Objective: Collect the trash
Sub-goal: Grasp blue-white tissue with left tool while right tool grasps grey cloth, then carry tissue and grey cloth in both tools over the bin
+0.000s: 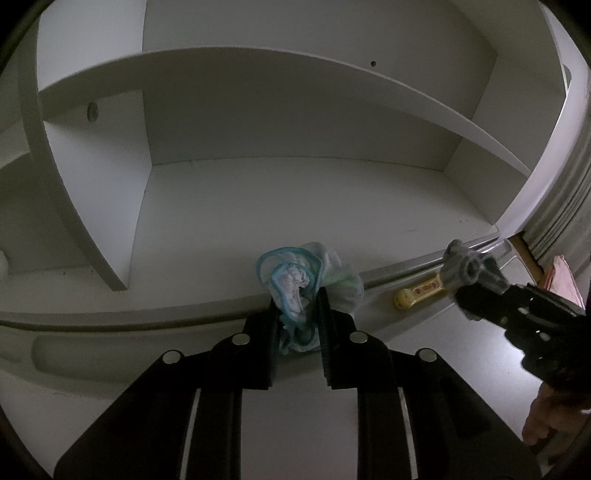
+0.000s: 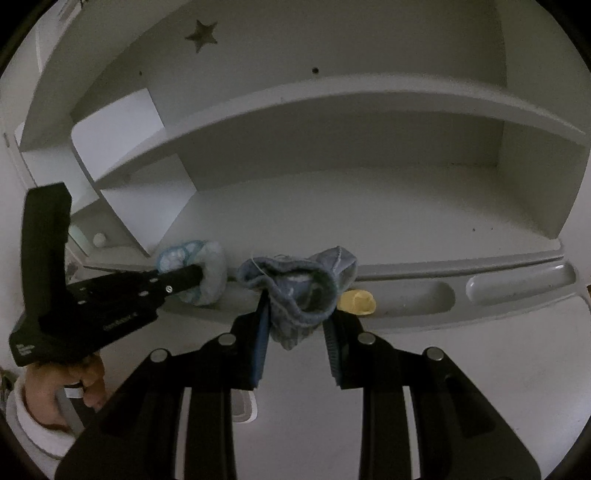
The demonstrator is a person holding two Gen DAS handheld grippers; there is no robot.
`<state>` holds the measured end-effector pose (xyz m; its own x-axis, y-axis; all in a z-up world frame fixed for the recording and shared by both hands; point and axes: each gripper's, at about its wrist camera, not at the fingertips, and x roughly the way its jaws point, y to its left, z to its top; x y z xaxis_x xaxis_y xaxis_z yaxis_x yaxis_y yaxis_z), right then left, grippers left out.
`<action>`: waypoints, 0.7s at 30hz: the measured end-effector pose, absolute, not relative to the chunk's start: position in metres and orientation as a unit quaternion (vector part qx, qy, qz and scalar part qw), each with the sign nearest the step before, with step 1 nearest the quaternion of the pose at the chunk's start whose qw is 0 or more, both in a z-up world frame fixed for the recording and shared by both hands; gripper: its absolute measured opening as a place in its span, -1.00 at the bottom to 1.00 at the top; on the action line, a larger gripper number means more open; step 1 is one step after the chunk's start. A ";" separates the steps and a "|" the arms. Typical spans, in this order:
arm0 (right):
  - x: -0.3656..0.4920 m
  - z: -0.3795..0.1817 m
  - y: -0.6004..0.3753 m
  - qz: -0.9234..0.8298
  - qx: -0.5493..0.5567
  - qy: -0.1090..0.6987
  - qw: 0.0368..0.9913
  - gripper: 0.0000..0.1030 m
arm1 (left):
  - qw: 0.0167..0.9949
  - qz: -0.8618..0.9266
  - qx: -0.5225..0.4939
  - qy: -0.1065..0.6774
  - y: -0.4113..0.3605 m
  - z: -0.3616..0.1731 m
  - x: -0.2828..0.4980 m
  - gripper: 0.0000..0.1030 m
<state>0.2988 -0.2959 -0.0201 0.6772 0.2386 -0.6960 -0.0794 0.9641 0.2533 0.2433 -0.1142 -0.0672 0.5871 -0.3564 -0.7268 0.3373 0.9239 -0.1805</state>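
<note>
Left tool point(image 1: 297, 314) clamps crumpled white-blue cloth point(image 1: 295, 284) at desk point(image 1: 221, 221) edge.

Yellow item point(image 2: 357, 302) beyond the right jaws: largely hidden behind the grey sock point(image 2: 295, 295); markings unreadable. Crumpled cloth point(image 1: 295, 291) between the left jaws: lower part hidden. Both views dim.

White shelf point(image 2: 332, 99) above my desk point(image 2: 369, 214); a star point(image 2: 201, 34) on the back wall; a grooved tray point(image 2: 517, 284) along the desk front.

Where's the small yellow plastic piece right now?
The small yellow plastic piece lies in the white desk's groove, just right of the grey-blue sock in the right gripper.
</note>
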 end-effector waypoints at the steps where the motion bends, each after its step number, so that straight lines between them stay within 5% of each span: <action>1: 0.300 -0.021 -0.296 0.089 0.104 0.394 0.909 -0.47 | 0.891 -0.194 -0.012 0.411 -0.114 -0.067 0.243 -0.66; 21: 0.309 -0.023 -0.288 0.092 0.088 0.401 0.907 -0.47 | 0.890 -0.194 -0.007 0.412 -0.114 -0.067 0.244 -0.65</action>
